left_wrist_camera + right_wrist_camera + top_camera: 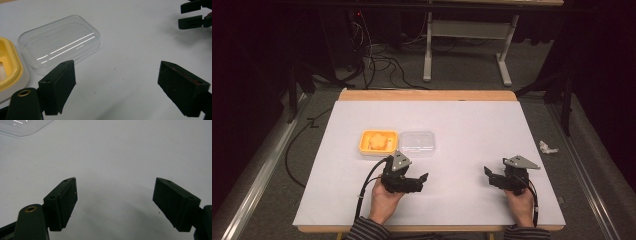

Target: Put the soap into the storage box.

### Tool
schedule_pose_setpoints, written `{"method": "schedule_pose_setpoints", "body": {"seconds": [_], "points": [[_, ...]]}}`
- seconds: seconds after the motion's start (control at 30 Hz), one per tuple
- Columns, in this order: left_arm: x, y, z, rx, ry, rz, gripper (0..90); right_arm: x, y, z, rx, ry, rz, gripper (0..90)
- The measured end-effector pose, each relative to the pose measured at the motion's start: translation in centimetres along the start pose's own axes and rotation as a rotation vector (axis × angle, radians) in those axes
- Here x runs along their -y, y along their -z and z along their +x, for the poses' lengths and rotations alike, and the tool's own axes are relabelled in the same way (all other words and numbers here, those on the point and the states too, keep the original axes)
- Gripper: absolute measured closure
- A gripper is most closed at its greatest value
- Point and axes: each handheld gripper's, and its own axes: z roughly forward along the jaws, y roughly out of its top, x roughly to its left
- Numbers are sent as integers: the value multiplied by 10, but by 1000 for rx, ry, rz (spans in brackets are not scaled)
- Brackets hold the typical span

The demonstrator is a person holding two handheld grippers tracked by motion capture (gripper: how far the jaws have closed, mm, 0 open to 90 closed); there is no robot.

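Note:
A yellow box [378, 142] with an orange piece of food inside sits on the white table sheet, left of centre. A clear plastic lid [417, 143] lies flat right beside it. In the left gripper view the lid [60, 47] is just ahead of the left jaw and the yellow box [8, 67] is at the left edge. My left gripper [421, 179] hovers below the lid, open, with nothing between its jaws [117, 87]. My right gripper [490, 175] stands open over bare sheet at the right [113, 202], and a corner of the lid [22, 126] shows far off.
The wooden table edge [427, 95] runs along the back. A crumpled white scrap [547, 147] lies on the floor to the right. Cables [377, 62] and a desk frame [467, 45] stand behind the table. The other gripper's jaws [193, 16] show at top right.

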Motion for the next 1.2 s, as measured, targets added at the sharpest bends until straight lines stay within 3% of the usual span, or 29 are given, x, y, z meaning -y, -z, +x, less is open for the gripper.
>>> {"method": "schedule_pose_setpoints", "body": {"seconds": [0.9, 1.2], "points": [[13, -28, 6, -24, -24, 35, 159, 0, -1, 0, 1, 10, 11, 196], [15, -36, 6, -25, -10, 24, 159, -1, -1, 0, 0, 10, 13, 195]]}}
